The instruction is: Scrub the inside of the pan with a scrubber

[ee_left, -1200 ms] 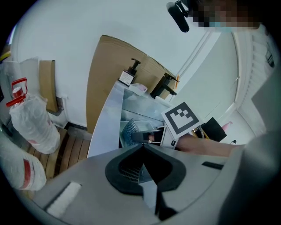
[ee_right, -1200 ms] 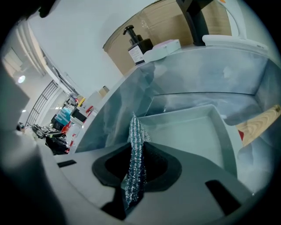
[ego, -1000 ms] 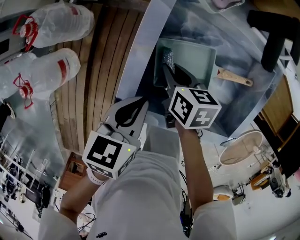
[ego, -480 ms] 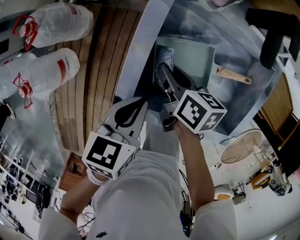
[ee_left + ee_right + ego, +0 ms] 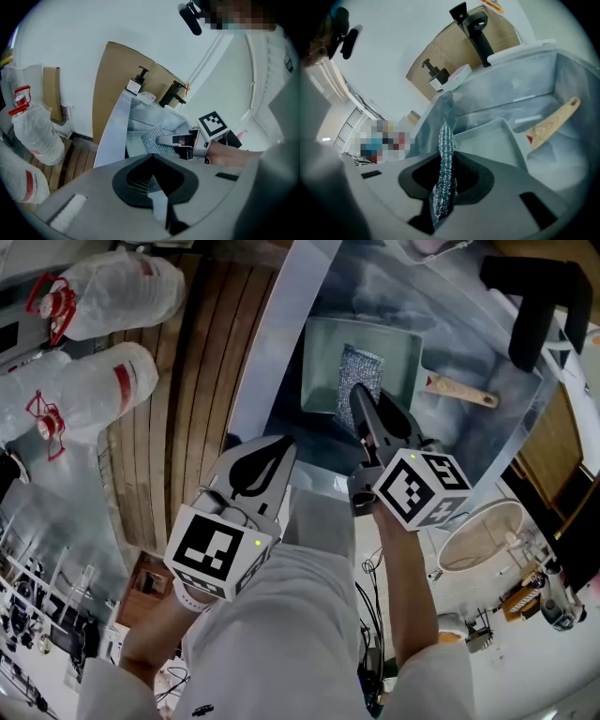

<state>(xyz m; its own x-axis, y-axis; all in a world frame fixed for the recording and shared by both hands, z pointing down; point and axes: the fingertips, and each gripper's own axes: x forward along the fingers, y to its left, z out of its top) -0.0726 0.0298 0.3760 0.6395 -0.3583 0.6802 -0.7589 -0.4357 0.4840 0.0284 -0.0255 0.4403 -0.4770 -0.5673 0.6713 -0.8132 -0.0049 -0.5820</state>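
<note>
A pale rectangular pan (image 5: 323, 362) with a wooden handle (image 5: 461, 392) lies in the steel sink (image 5: 281, 343). My right gripper (image 5: 357, 396) reaches over the pan's middle, shut on a silver mesh scrubber (image 5: 361, 367) that rests against the pan's floor. In the right gripper view the scrubber (image 5: 444, 154) stands edge-on between the jaws of that gripper (image 5: 442, 185), with the pan (image 5: 492, 143) and its handle (image 5: 553, 123) beyond. My left gripper (image 5: 259, 468) hangs shut and empty at the sink's near rim. From the left gripper (image 5: 153, 161) I see the scrubber (image 5: 151, 139).
Two plastic water bottles (image 5: 108, 292) (image 5: 89, 390) lie on the wooden slatted counter (image 5: 202, 381) at left. A black faucet (image 5: 536, 296) rises at the sink's far right. A soap dispenser (image 5: 136, 84) stands behind the sink. A pale bowl (image 5: 483, 535) sits at right.
My right gripper has carried the scrubber from the pan's left wall rightward to its middle. The left gripper has stayed where it was.
</note>
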